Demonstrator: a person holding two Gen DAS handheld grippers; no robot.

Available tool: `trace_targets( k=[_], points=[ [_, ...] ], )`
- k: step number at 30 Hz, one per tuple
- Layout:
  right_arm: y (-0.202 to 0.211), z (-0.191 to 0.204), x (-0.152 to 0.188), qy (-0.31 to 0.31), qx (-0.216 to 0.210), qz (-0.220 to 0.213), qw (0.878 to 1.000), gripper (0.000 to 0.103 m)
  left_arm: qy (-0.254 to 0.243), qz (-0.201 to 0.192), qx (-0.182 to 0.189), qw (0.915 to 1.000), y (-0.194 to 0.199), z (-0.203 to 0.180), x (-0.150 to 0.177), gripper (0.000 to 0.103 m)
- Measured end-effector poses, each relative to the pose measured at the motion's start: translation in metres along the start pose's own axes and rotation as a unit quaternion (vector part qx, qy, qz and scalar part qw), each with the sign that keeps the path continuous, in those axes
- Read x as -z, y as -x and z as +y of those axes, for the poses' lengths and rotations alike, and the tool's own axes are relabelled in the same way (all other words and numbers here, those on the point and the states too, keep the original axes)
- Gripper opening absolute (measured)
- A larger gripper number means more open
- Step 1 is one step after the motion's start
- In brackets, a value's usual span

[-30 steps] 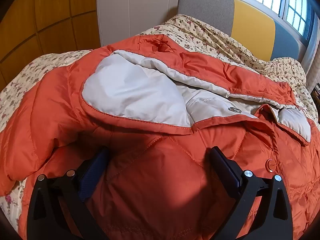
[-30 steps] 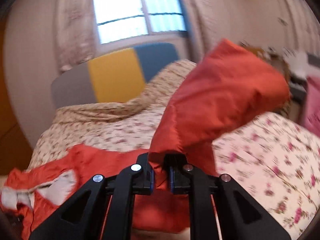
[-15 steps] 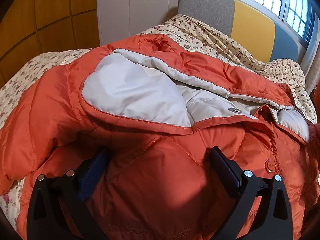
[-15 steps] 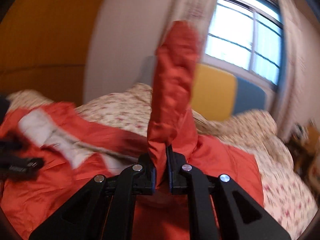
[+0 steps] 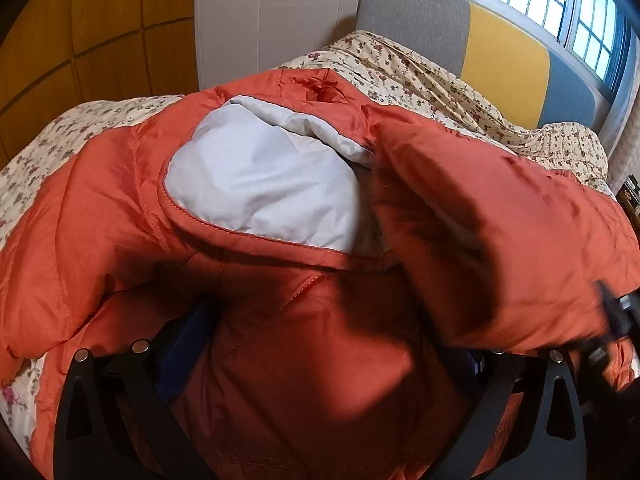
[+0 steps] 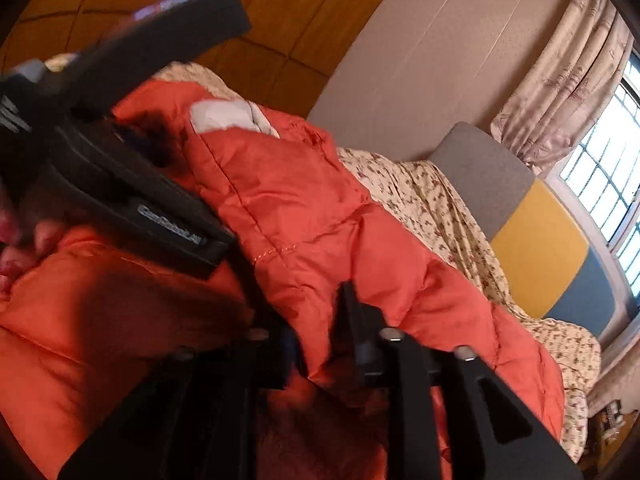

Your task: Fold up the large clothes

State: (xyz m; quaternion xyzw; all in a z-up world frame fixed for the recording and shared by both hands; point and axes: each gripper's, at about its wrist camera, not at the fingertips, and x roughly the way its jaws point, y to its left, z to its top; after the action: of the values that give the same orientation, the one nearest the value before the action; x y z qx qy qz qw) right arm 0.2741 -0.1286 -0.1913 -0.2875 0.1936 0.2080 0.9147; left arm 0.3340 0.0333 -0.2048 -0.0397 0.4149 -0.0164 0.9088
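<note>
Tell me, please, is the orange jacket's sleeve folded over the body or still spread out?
Folded over: the sleeve lies across the jacket chest, covering part of the grey lining.
</note>
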Motion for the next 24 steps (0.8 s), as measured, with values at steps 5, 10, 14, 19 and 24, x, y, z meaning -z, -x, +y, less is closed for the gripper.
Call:
trace_targets(
  k=[5,10,14,19,24],
  points=[
    [0.024,-0.026,0.0,-0.057,0.005,-0.027,0.998,0.05,0.002,0.0,0.003,1.0,0.0,0.001,0.0,0.1],
    [0.07,-0.051,0.012,-0.132,0.038,-0.053,0.989,0.065,0.028,-0.016,0.036,0.9988,0.015,0.012,-0.001,0.1],
    [0.068,-0.061,0.014,-0.157,0.036,-0.035,0.986,0.065,0.061,-0.035,0.064,0.9954,0.041,0.02,0.008,0.1],
    [0.047,-0.037,0.01,-0.107,0.02,0.006,0.994,0.063,0.076,-0.065,0.145,0.9844,0.066,0.017,0.007,0.1],
    [0.041,-0.018,0.011,-0.063,0.001,0.014,0.998,0.065,0.106,-0.06,0.232,0.965,0.065,0.007,-0.001,0.1]
  ],
)
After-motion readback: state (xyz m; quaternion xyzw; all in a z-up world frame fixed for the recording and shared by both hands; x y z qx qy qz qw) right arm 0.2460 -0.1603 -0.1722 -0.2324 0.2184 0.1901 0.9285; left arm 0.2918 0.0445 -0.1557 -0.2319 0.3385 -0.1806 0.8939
